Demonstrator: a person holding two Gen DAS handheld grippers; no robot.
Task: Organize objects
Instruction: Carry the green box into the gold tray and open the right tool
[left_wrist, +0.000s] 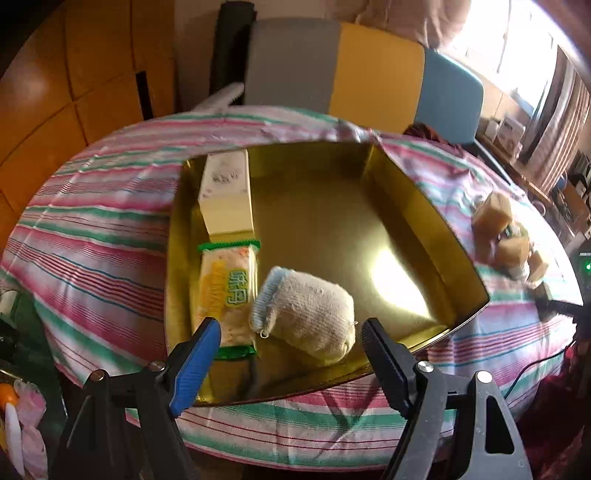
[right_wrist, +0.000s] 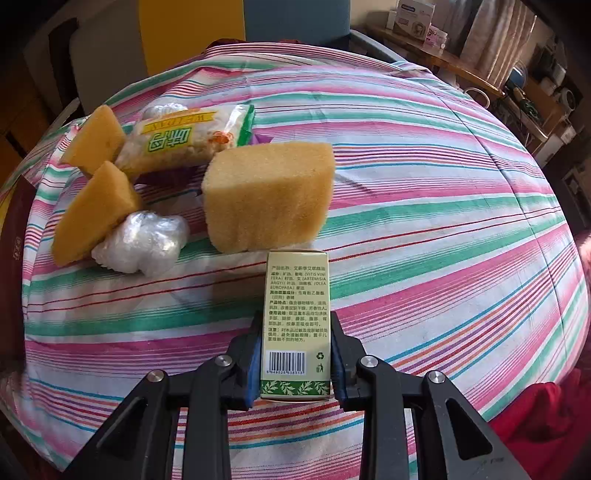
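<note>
In the left wrist view a gold tray (left_wrist: 424, 218) lies on the striped cloth. It holds a cream box (left_wrist: 226, 195), a green-edged snack packet (left_wrist: 225, 295) and a rolled cream sock (left_wrist: 306, 314). My left gripper (left_wrist: 290, 332) is open just above the sock and the tray's near edge. In the right wrist view my right gripper (right_wrist: 295, 325) is shut on a small green-and-cream carton (right_wrist: 297, 325), held above the cloth. Beyond it lie a large sponge block (right_wrist: 266, 195), two sponge wedges (right_wrist: 92, 210), a second snack packet (right_wrist: 181, 144) and a crumpled plastic wad (right_wrist: 144, 242).
The round table wears a pink, green and white striped cloth (right_wrist: 424, 221). Grey, yellow and blue chairs (left_wrist: 376, 77) stand at the far side. The sponge pile (left_wrist: 506, 236) also shows right of the tray. Cluttered shelves (right_wrist: 524, 85) lie at the far right.
</note>
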